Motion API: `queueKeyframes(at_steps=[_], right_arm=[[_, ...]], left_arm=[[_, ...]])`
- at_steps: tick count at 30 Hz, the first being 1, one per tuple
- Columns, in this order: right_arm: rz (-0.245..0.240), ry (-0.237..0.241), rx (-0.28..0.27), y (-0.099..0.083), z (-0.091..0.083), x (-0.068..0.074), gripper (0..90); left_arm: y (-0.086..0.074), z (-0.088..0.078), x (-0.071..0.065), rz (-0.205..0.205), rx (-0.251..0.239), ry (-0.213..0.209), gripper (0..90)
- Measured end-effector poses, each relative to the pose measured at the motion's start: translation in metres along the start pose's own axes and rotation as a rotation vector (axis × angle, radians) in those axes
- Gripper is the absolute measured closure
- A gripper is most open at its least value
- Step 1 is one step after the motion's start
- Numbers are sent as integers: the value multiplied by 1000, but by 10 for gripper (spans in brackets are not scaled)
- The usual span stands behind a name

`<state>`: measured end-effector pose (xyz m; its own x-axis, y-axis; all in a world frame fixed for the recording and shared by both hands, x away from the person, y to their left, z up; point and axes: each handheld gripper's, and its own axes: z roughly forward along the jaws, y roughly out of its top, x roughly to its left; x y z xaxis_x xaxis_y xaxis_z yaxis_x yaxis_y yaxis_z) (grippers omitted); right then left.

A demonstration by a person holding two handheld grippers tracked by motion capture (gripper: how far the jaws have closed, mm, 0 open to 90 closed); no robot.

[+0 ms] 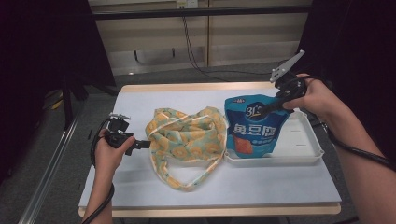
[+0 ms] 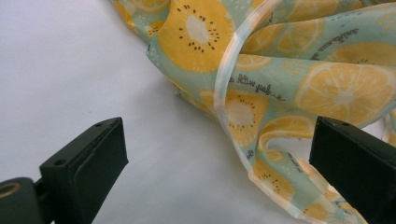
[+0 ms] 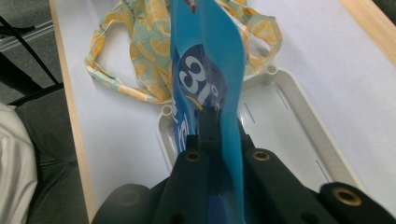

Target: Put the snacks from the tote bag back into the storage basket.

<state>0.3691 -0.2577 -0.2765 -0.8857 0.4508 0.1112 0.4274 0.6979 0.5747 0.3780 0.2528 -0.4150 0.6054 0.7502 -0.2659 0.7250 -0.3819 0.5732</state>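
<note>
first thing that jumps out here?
The blue snack pouch, pinched at its top edge by the right gripper and standing in the white tray at the table's right. Next, the lemon-print fabric bag, crumpled mid-table just left of the tray, handles trailing toward the near edge. The left gripper sits at the bag's left side, jaws open and gripping nothing.

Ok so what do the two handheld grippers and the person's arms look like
Both grippers are black. The left gripper has blocky, square-ended black fingers with small screw holes. The right gripper carries a grey three-cornered plate on top, and brass-coloured screw inserts show on its fingers. A black cable trails along the right forearm; another loops by the left wrist. Both forearms are bare, no sleeves visible.
</note>
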Motion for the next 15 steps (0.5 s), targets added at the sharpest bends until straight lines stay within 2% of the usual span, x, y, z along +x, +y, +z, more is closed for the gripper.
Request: queueKeyframes(at_steps=[3,7,9,15], right_arm=[[25,-6,10,-2,-2,1,886],[37,-17,-12,-6,-5,0,864],[38,-19,-15,-8,-6,0,842],[65,-46,-10,-12,-9,0,702]], left_arm=[[1,3,-2,-19,-14,-1,39],[2,3,-1,-1,-4,-5,39],[2,4,-2,-5,-12,-4,39],[3,6,-2,-4,-4,-5,38]])
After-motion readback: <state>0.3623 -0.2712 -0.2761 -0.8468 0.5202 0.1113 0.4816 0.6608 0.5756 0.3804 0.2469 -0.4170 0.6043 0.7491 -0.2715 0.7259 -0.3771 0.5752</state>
